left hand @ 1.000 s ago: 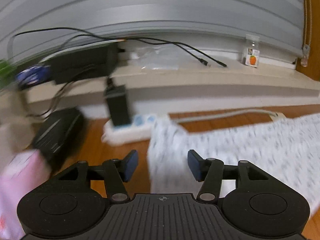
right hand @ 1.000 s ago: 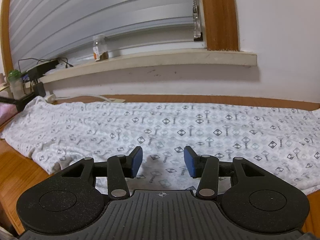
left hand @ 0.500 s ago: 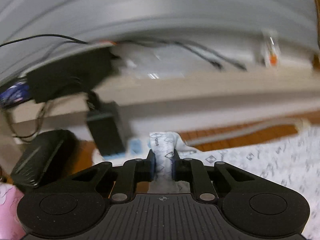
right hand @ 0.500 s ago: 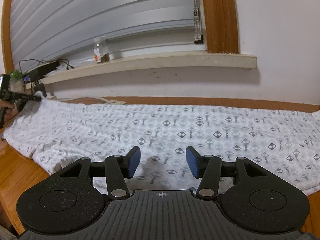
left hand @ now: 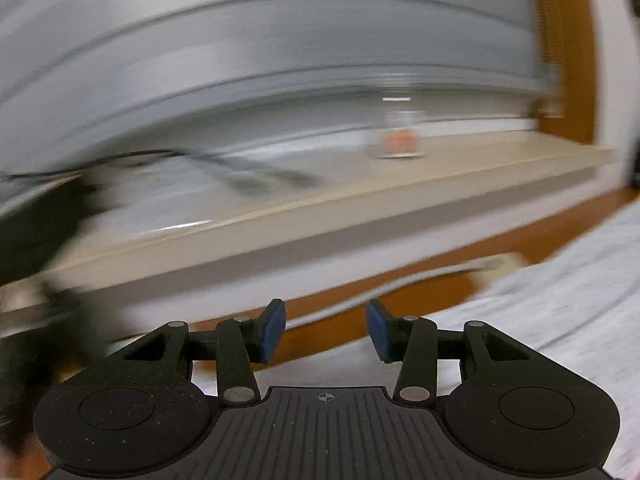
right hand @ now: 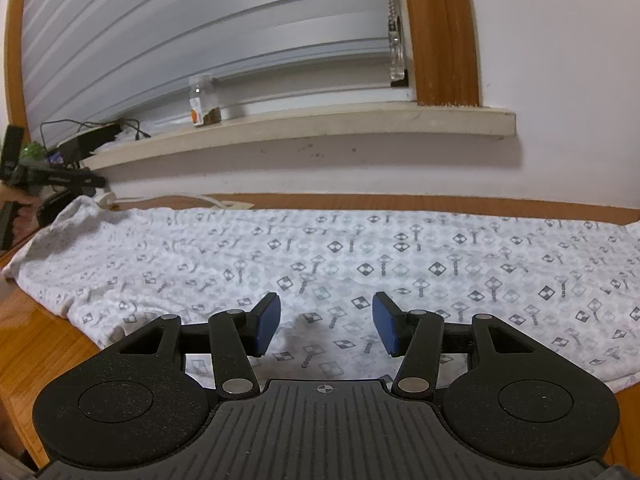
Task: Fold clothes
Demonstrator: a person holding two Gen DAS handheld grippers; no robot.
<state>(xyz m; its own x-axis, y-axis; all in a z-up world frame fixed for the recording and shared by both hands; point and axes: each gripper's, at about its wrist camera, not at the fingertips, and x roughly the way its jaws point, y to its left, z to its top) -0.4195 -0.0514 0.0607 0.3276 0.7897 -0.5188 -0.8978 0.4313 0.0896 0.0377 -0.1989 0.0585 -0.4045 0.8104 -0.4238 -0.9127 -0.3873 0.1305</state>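
A white garment [right hand: 360, 256] printed with small grey diamonds lies spread flat across the wooden table [right hand: 36, 344]. My right gripper [right hand: 326, 330] hovers open just above its near edge, nothing between the blue pads. The left wrist view is heavily blurred by motion. There my left gripper [left hand: 326, 330] is open and empty, over the garment's [left hand: 560, 300] far left edge and the bare wood beside it. From the right wrist view the left gripper [right hand: 94, 182] shows at the far left, above the garment's bunched corner [right hand: 82, 208].
A windowsill [right hand: 304, 128] runs behind the table with a small jar [right hand: 204, 100], black adapters and cables [right hand: 88, 140]. A white power strip cable [right hand: 200, 200] lies along the table's back edge. The blind cord pull [right hand: 396, 60] hangs by the wooden window frame.
Half a second ago the left gripper was shut on the garment's far left corner; now it is open, has let go and is swinging right. The right gripper has barely moved.
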